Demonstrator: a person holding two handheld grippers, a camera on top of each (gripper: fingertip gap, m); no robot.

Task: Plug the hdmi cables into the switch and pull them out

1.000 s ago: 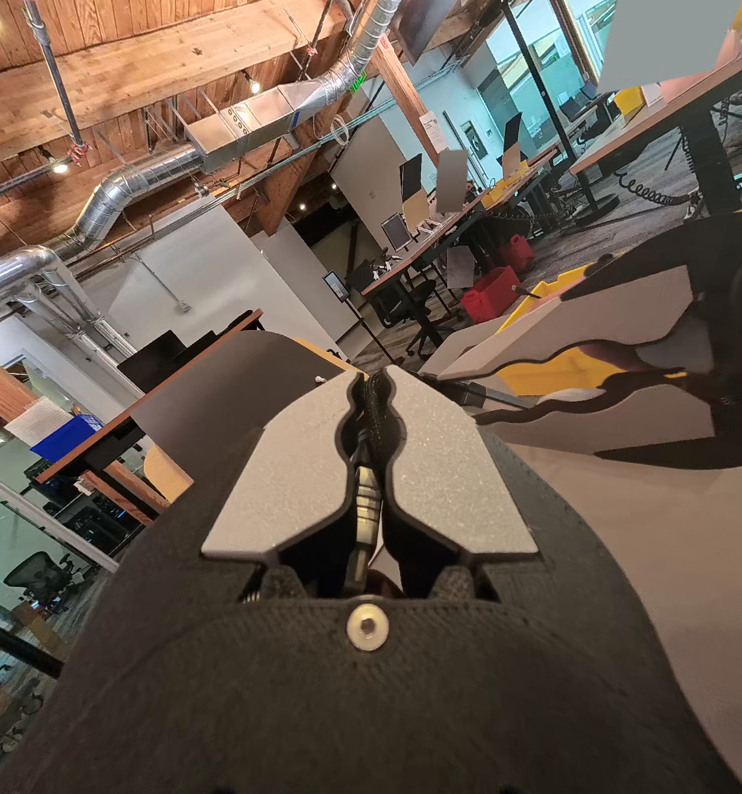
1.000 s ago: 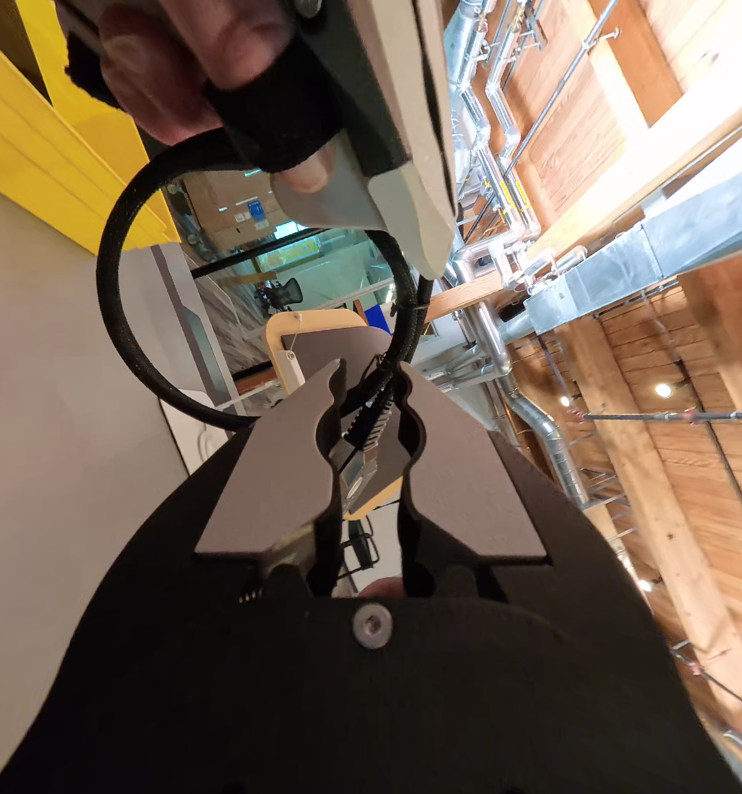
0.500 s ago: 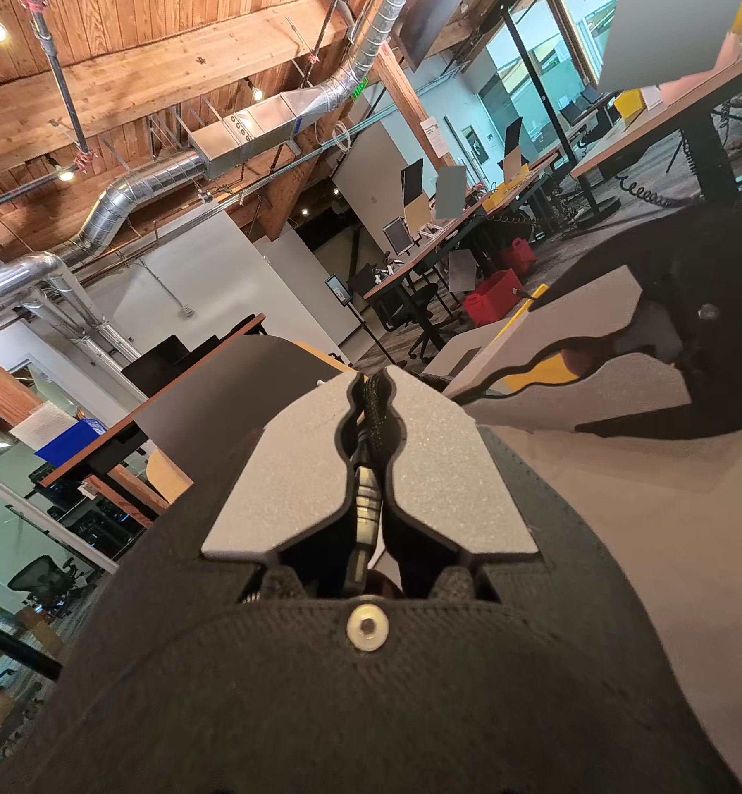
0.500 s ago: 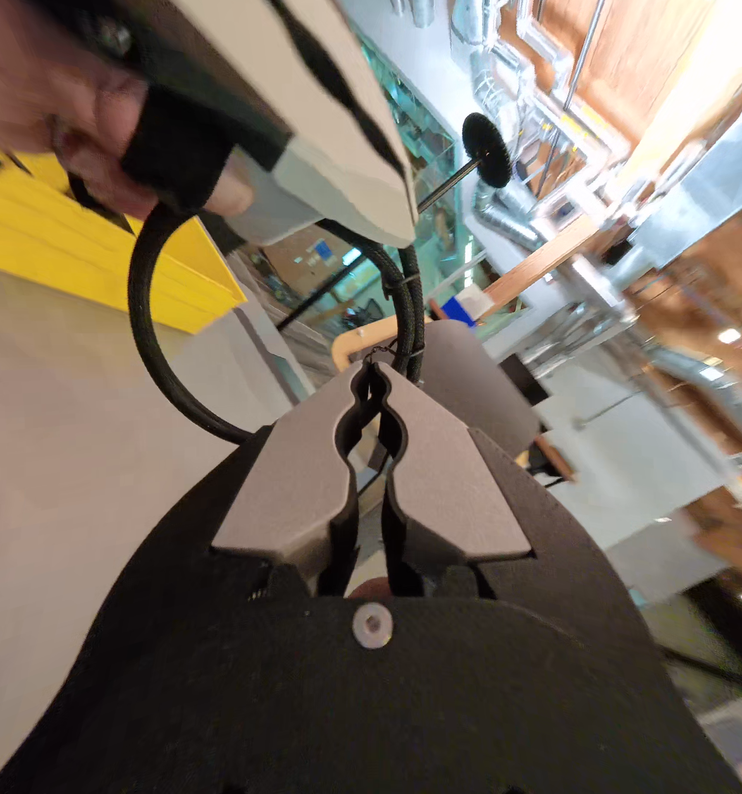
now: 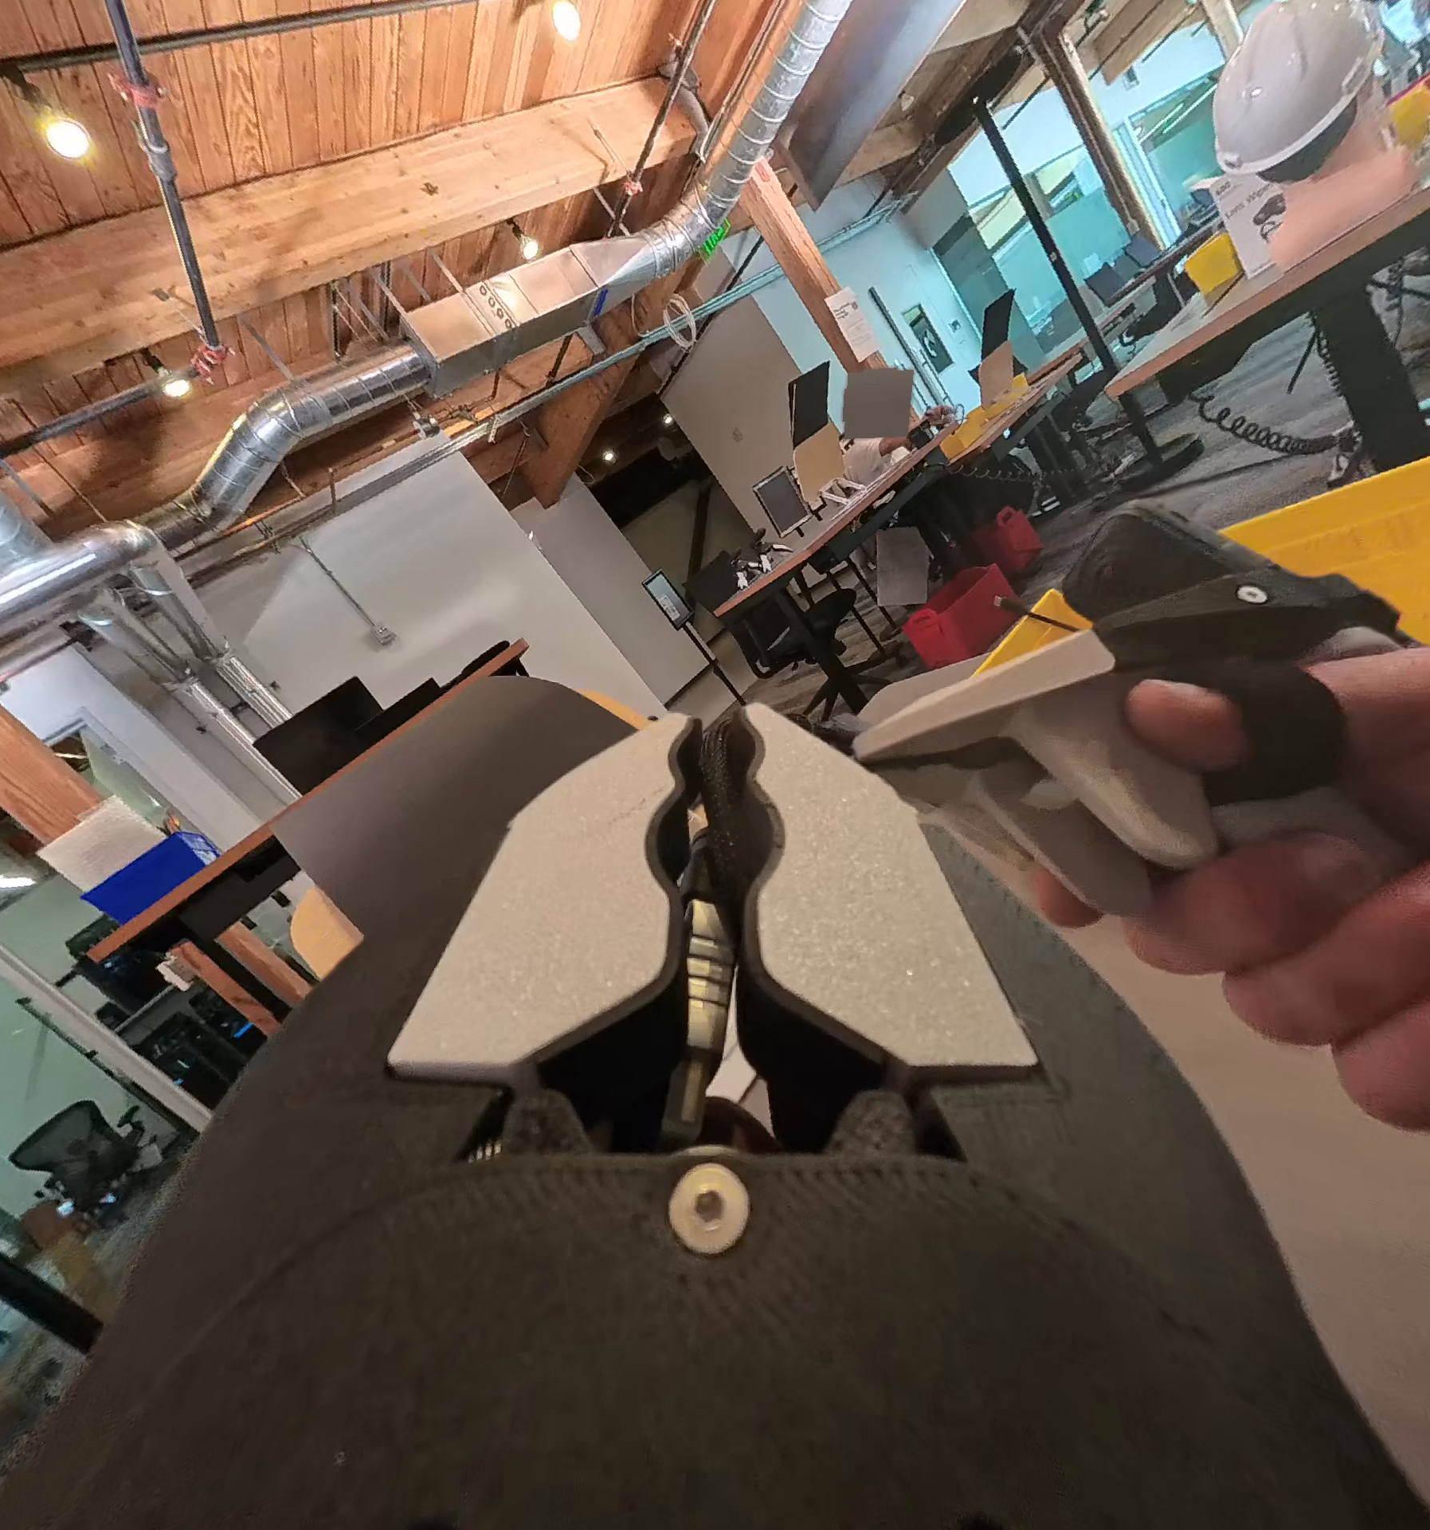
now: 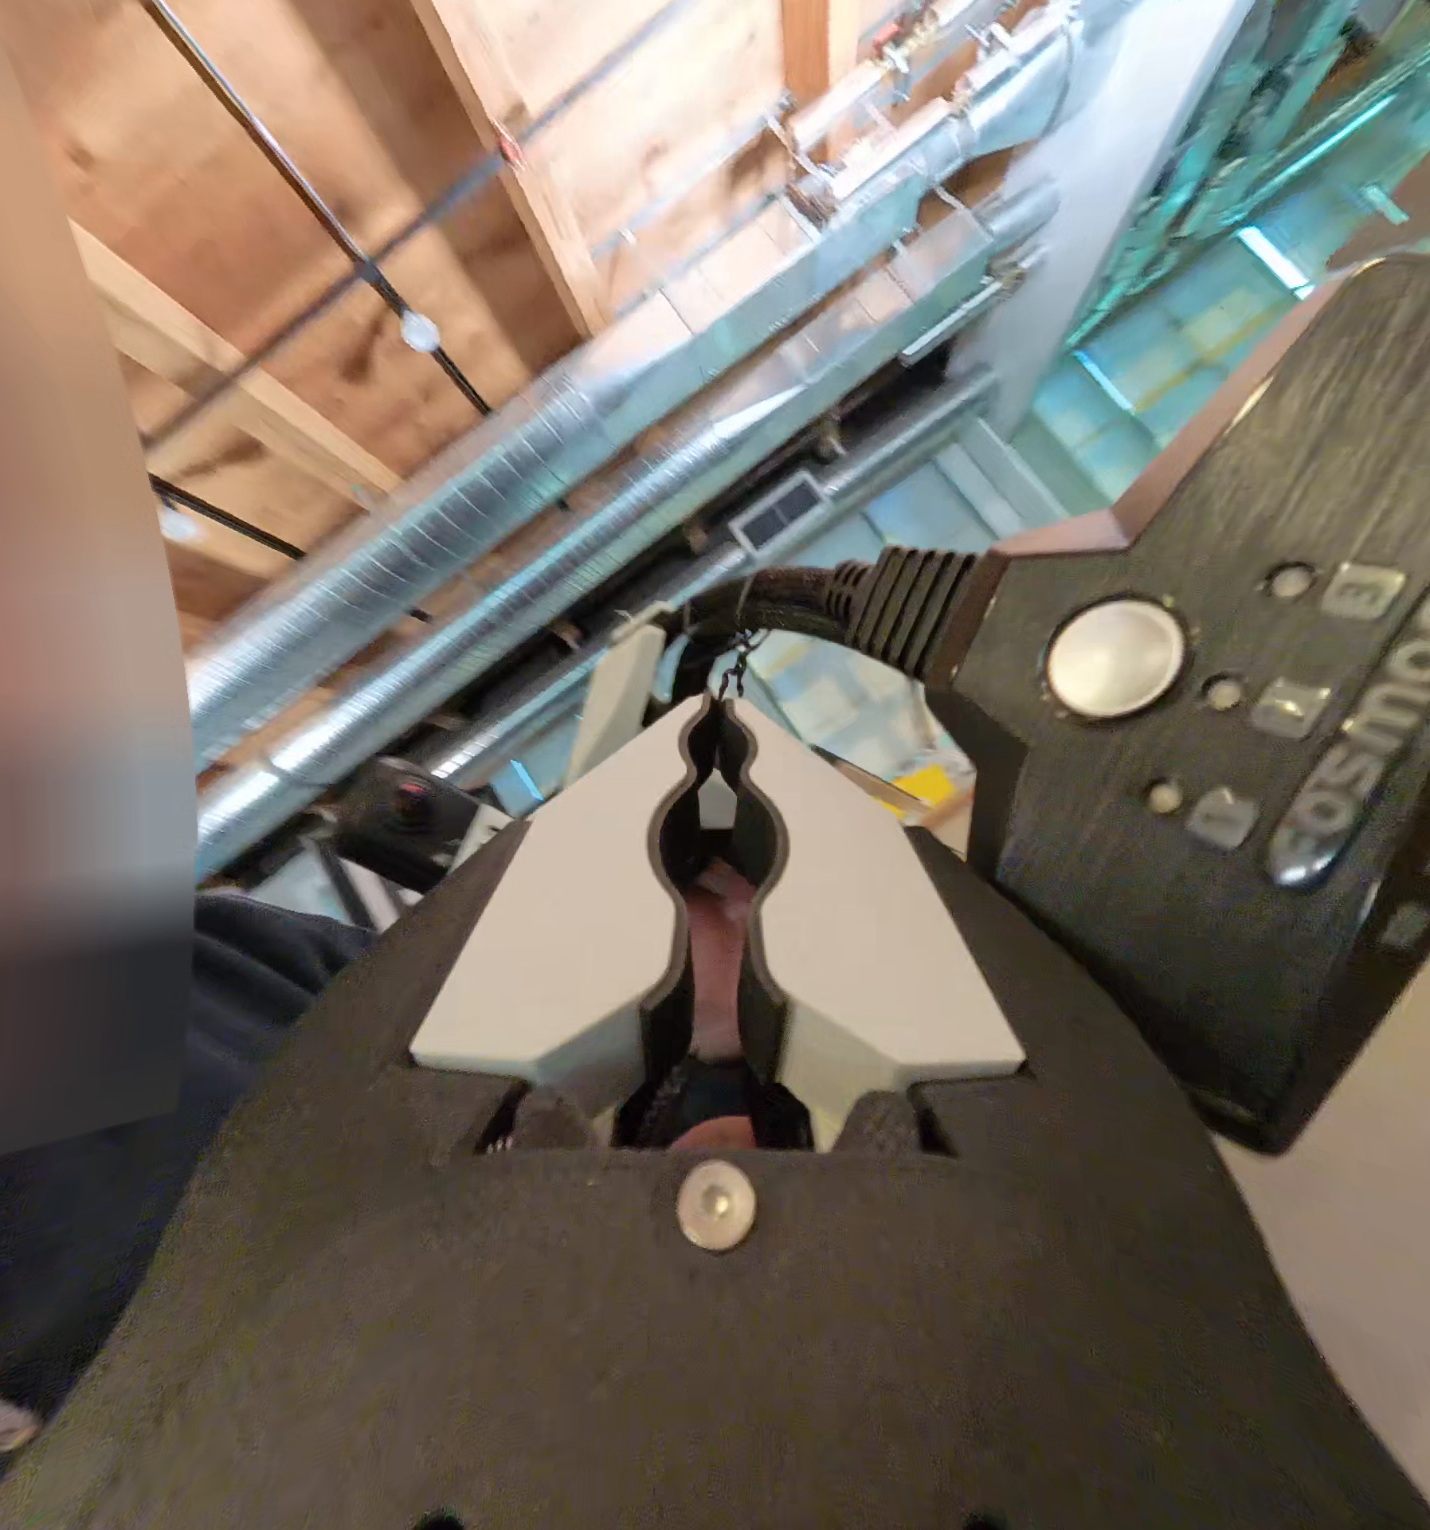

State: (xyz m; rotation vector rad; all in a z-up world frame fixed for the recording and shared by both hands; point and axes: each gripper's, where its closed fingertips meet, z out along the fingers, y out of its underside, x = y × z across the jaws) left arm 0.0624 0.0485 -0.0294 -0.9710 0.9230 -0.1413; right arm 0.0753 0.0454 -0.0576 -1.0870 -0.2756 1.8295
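Holding tight, my left gripper (image 5: 718, 749) has its fingers (image 5: 579, 902) pressed nearly together on a black cable (image 5: 715, 786). The braided cable sticks out past the tips, and its shiny metal plug end (image 5: 707, 960) sits lower down in the gap, toward the camera. So its long way runs along my fingers, pointing forward.

My right gripper (image 6: 715, 712) has its fingers (image 6: 587, 919) almost shut too. The tips nearly meet. A thin dark bit hangs right at the tips, but I cannot tell if they pinch it. I see part of a hand (image 6: 715, 927) through the gap lower down.

Just beside my right fingers, on the right, is the switch (image 6: 1241, 745). It is a black box with a round silver button (image 6: 1115, 658), small lights and little marks on its face. It is tilted, with its long way going up and to the right. One thick black cable is plugged into its left end, and its ribbed plug (image 6: 902, 613) points into the box. That cable curves away above my fingertips.

From the left wrist view, a hand (image 5: 1315, 869) holds my right gripper close to my left fingers, over the pale worktop (image 5: 1373, 1291). A yellow bin (image 5: 1373, 530) stands behind it.
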